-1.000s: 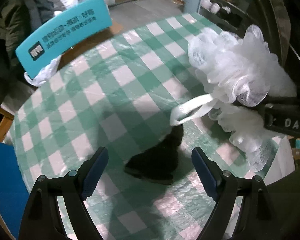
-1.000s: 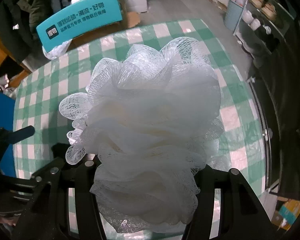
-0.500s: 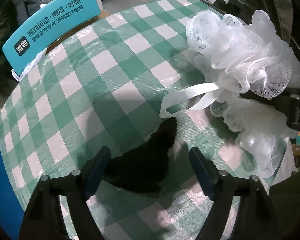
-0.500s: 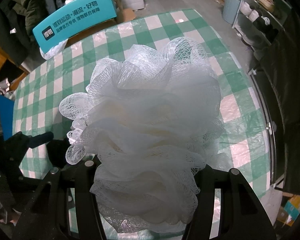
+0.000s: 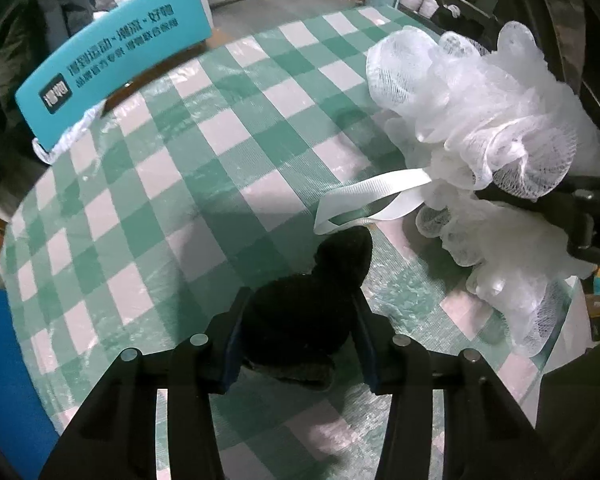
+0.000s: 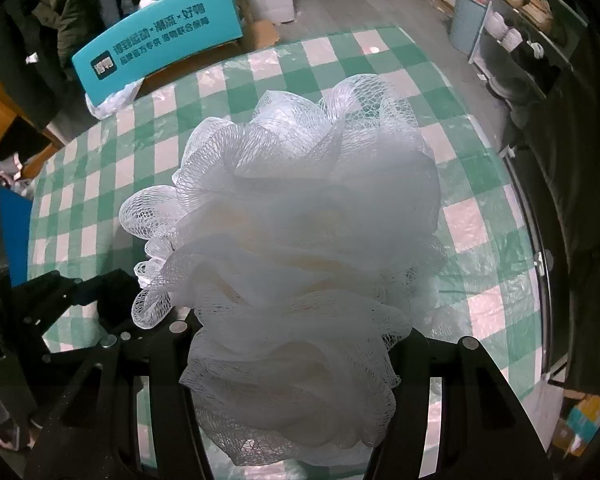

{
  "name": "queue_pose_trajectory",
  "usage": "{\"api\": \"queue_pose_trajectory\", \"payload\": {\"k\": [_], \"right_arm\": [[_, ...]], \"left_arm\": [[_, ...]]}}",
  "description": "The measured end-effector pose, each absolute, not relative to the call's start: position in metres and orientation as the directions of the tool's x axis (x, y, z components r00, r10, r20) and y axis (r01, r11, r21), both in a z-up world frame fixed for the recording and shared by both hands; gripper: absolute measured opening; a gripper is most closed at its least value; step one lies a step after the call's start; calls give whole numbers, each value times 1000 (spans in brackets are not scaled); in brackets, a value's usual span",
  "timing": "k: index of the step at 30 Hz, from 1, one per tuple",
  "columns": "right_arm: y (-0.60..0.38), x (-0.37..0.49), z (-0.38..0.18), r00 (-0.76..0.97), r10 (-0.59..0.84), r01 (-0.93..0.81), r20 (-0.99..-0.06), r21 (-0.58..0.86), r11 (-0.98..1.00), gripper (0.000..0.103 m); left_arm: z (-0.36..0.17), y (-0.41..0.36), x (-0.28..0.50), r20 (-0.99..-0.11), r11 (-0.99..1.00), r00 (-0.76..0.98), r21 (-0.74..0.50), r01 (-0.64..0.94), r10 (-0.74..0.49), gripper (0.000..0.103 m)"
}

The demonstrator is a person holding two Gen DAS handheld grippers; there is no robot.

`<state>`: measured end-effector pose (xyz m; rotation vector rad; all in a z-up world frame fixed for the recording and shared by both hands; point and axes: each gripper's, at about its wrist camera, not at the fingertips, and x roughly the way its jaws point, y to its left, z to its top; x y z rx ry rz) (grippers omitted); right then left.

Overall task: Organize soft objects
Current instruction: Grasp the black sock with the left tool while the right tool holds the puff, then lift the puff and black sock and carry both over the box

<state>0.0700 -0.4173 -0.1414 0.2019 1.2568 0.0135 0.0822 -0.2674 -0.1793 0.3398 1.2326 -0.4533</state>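
Closing in: left gripper (image 5: 298,334) jaws were wide a second ago, now squeezing onto the black fuzzy thing (image 5: 312,308) on the checked table (image 5: 180,184) | right gripper (image 6: 296,360) kept pinching the white bath puff (image 6: 300,240) | pick-up looked near.

- We see our right gripper (image 6: 296,344) clamped on a white mesh bath pouf (image 6: 296,248), which fills the middle of the view.
- Beneath lies a green-and-white checked tablecloth (image 6: 452,160).
- A teal box (image 6: 156,56) (printed lettering) stands beyond the far edge.
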Motion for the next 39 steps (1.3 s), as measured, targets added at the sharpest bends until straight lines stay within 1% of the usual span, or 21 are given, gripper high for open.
{"api": "queue_pose_trajectory", "payload": {"k": [12,15,22,32,39], "right_arm": [[-408,71,-118,364,133,89,-922,177,980,54],[-401,71,-108,385,141,73,-912,182,980,54],[-380,71,-89,420,151,23,-895,176,984,54],[-339,70,-50,477,201,-86,-855,182,979,54],[-317,69,-37,491,225,-135,-842,182,974,54]], "left_arm": [[-140,-246,85,-927,906,351,27,422,-135,48],[-133,-239,82,-921,917,374,54,394,-107,48],[-115,-215,74,-913,935,395,51,350,-98,48],[-74,-177,66,-881,957,464,52,285,-90,48],[-52,-150,56,-859,966,507,68,249,-70,48]]}}
